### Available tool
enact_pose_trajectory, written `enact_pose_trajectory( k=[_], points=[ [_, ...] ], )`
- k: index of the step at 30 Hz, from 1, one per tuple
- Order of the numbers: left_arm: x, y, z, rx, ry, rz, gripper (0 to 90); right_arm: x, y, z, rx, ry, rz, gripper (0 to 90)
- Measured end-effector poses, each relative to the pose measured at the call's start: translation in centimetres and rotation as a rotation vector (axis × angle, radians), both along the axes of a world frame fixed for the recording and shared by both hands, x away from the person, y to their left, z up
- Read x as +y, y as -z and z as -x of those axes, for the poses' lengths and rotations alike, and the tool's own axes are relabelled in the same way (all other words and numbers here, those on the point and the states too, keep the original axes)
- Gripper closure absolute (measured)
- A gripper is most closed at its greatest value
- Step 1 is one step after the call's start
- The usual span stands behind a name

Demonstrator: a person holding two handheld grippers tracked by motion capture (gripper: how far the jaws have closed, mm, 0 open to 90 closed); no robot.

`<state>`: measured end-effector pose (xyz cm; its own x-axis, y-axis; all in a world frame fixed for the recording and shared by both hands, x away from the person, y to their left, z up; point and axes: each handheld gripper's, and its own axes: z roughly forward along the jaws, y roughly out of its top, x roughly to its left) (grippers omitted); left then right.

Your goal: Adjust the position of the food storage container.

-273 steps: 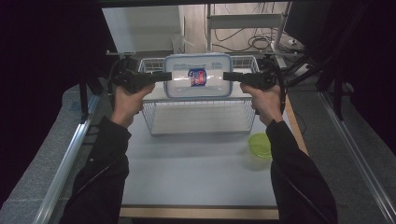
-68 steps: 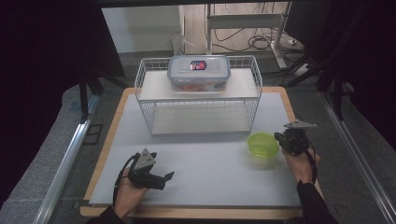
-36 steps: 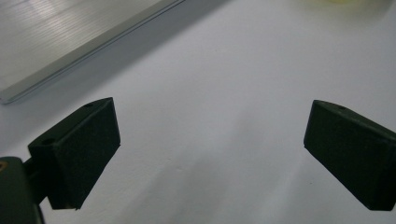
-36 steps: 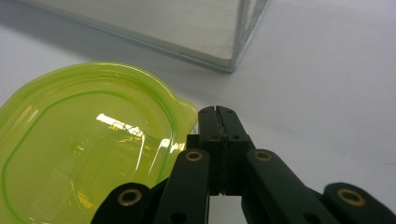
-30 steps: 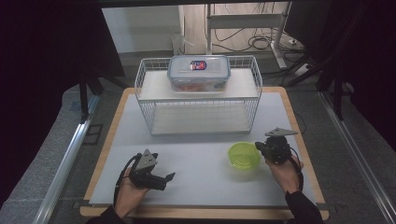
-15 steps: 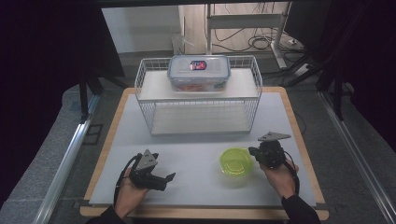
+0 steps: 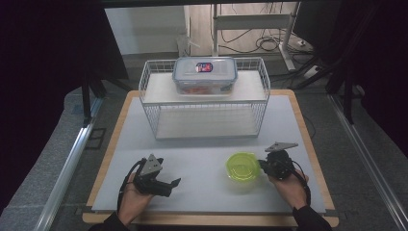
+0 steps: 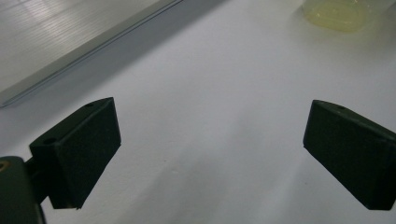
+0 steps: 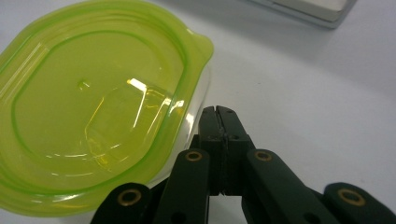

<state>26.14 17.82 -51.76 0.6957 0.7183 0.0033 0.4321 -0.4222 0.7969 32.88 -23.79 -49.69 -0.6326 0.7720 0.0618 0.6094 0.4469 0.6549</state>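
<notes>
The green container (image 7: 243, 166) has travelled leftward across the white board (image 7: 207, 144) — pushed by the right gripper (image 7: 267, 165), whose jaws are pressed fully together and hold nothing; they seem to touch its side under the rim, though this is partly hidden; it now sits near the front, right of centre. The left gripper (image 7: 169, 185) rests with jaws wide apart, empty — probably the push is almost finished.
</notes>
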Motion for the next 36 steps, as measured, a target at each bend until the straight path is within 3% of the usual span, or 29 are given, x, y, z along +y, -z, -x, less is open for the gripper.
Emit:
enact_pose_trajectory(
  k=[23,31,36],
  points=[
    [-0.1,0.1,0.0,0.005,0.003,-0.009,4.1,3.8,1.1,0.3,0.052,-0.100,-0.036,90.0],
    [-0.1,0.1,0.0,0.007,0.003,-0.011,4.1,6.1,1.5,0.8,0.062,-0.158,-0.021,90.0],
    [-0.1,0.1,0.0,0.007,0.003,-0.011,4.2,6.5,1.8,0.8,0.065,-0.168,-0.001,90.0]
  ],
)
